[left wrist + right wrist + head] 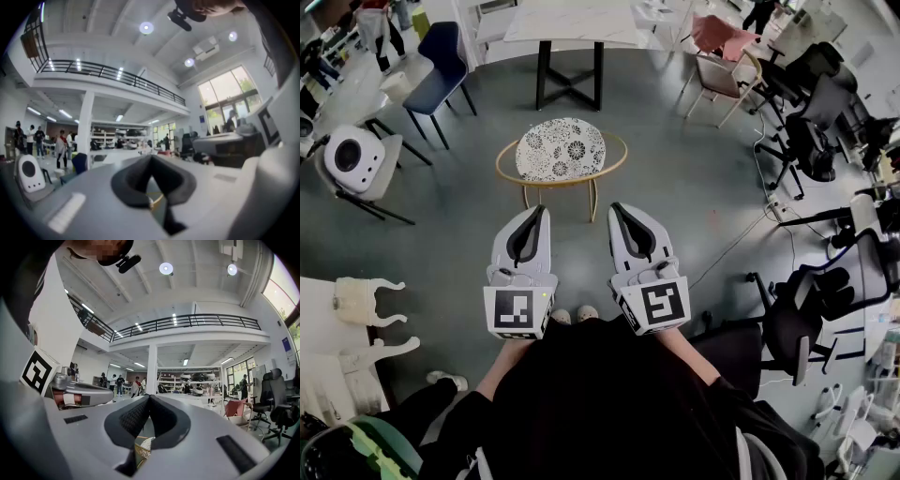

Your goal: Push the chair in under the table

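A chair (561, 150) with a white patterned seat and a gold hoop frame stands on the grey floor, a little in front of a white table (572, 23) with black legs. My left gripper (542, 210) and right gripper (615, 207) are held side by side, level, just short of the chair's near edge. Both are shut with nothing between their jaws. In the right gripper view a sliver of the chair (143, 447) shows below the closed fingertips (149, 398). The left gripper view shows its shut gripper (151, 158) and a bit of gold rim (155, 201).
A blue chair (439, 66) stands left of the table, a pink-draped chair (720, 58) right of it. Black office chairs (811, 122) and cables line the right side. A white robot head on a chair (354, 159) sits at the left. People stand far off.
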